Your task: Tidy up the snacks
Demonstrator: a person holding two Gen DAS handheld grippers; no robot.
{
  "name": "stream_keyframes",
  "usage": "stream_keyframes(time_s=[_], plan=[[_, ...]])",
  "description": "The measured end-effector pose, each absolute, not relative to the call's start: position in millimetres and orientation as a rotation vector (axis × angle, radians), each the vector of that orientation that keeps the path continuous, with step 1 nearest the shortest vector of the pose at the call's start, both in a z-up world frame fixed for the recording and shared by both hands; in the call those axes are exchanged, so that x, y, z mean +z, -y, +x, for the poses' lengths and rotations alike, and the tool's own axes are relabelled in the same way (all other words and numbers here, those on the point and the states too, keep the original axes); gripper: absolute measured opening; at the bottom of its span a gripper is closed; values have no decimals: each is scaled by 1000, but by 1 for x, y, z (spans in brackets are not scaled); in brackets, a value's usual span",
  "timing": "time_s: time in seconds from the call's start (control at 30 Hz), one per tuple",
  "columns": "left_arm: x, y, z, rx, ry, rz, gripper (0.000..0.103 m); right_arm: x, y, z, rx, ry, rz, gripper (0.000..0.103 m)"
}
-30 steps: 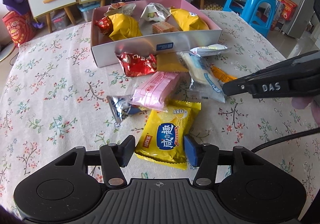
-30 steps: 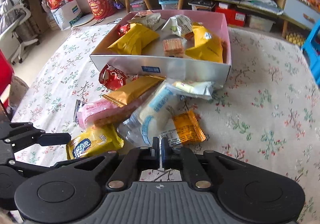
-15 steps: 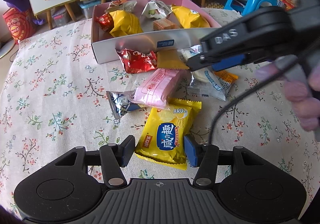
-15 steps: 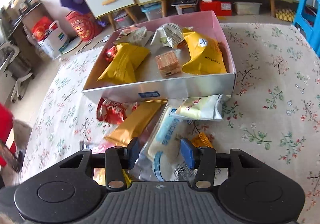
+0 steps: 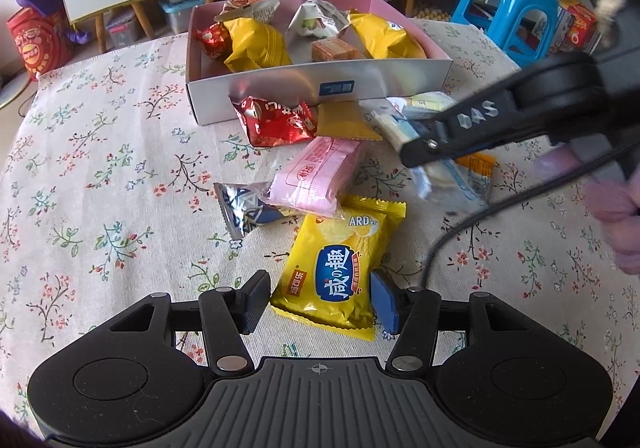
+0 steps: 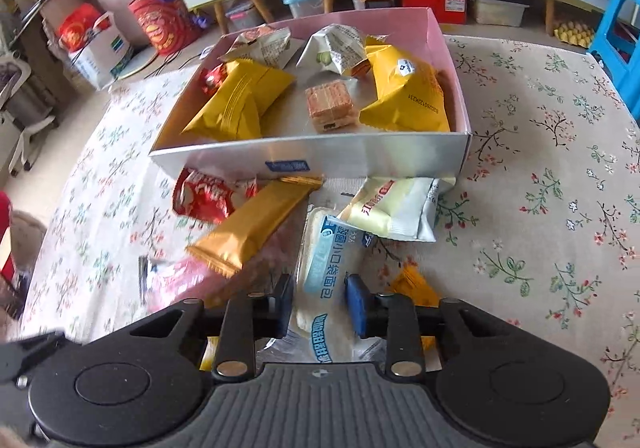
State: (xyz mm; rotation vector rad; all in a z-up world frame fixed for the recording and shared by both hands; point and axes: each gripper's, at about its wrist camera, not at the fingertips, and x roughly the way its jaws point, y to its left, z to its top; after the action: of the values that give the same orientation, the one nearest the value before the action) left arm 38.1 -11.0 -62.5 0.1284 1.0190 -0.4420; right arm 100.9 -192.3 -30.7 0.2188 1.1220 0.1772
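A pink-lined box on the flowered table holds several snacks. More packets lie in front of it. My left gripper is open, its fingers on either side of a yellow chip packet on the cloth. My right gripper is open, its fingers astride a clear bread packet with blue print, apart from it. The right gripper also shows in the left wrist view, above that packet.
Near the box lie a red packet, a gold bar, a pink packet, a silver-blue packet, a pale packet and an orange packet. A blue stool stands at the table's far right.
My right gripper opened from shut and moved forward over the pile, lowering its fingers around the bread packet. My left gripper has stayed around the yellow chip packet.
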Motion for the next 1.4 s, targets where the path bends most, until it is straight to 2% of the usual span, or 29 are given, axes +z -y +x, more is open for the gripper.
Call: stream_keyframes(time_s=[0.27, 0.5, 0.67, 0.87, 0.97, 1.13, 1.27, 1.4], plan=[[-64, 15, 41, -452, -999, 137, 55, -24, 204, 74, 230, -1149, 209, 14], [-66, 18, 42, -466, -984, 140, 57, -24, 216, 56, 244, -1167, 175, 15], [-68, 19, 44, -480, -981, 144, 65, -28, 218, 52, 250, -1168, 179, 27], [-76, 21, 50, -478, -990, 140, 65, -33, 212, 58, 266, -1152, 196, 30], [-75, 21, 49, -481, -984, 144, 63, -38, 205, 59, 259, -1154, 156, 32], [-73, 23, 46, -483, -980, 142, 51, -42, 191, 56, 266, -1119, 44, 34], [-70, 24, 43, -475, -986, 146, 48, -41, 186, 57, 213, -1103, -3, 13], [-63, 21, 40, -479, -986, 132, 47, -37, 193, 58, 193, -1126, 58, 11]])
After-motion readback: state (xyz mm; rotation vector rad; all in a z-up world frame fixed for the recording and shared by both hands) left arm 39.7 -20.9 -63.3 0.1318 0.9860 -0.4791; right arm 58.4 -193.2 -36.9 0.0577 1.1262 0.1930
